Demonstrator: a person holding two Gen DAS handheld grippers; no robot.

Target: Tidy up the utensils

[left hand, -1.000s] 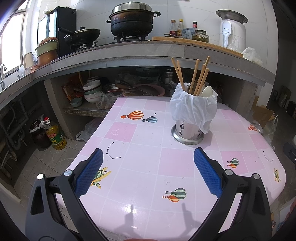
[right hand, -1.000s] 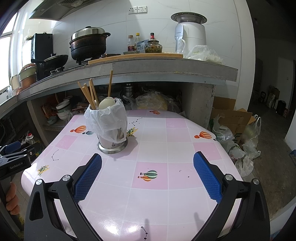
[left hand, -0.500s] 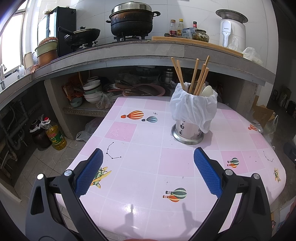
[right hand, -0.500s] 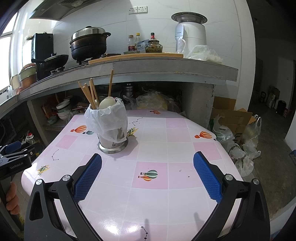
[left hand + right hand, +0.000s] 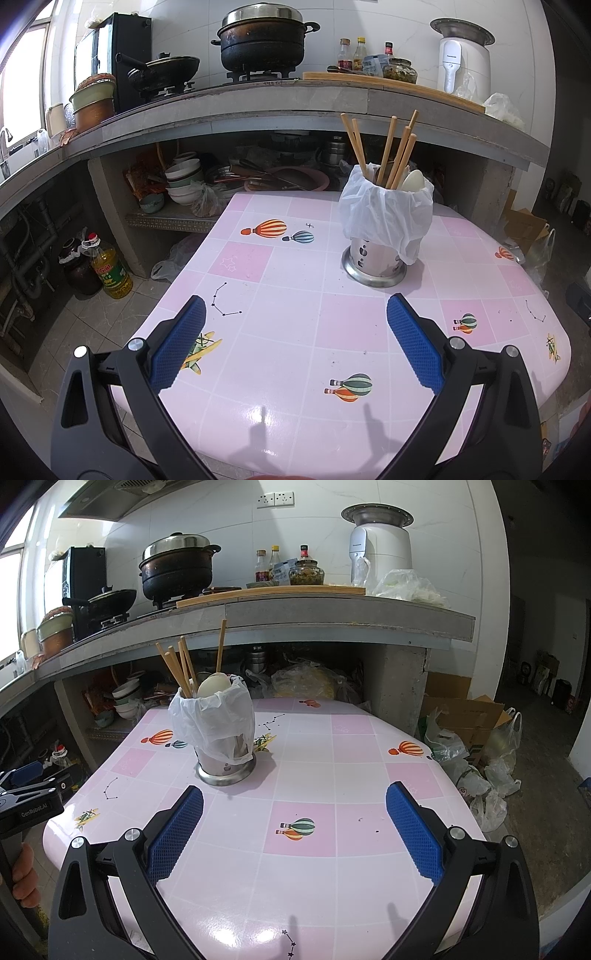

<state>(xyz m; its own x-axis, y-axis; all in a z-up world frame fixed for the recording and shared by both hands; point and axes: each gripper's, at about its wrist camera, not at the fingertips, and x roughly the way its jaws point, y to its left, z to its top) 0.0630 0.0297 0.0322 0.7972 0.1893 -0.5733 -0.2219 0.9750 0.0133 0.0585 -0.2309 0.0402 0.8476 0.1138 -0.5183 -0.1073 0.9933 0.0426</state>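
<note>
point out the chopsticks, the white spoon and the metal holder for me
chopsticks (image 5: 391, 151), left wrist view, on the shaft of an upright stick.
white spoon (image 5: 213, 685), right wrist view, on its bowl above the bag rim.
metal holder (image 5: 373, 260), left wrist view, on the bare steel wall below the plastic bag.

Upper centre of the frame, a lidded black pot (image 5: 263, 38) sits on the stove; a wok (image 5: 164, 72) stands left of it, a white appliance (image 5: 463, 59) upper right. An oil bottle (image 5: 109, 267) stands on the floor, lower left.
</note>
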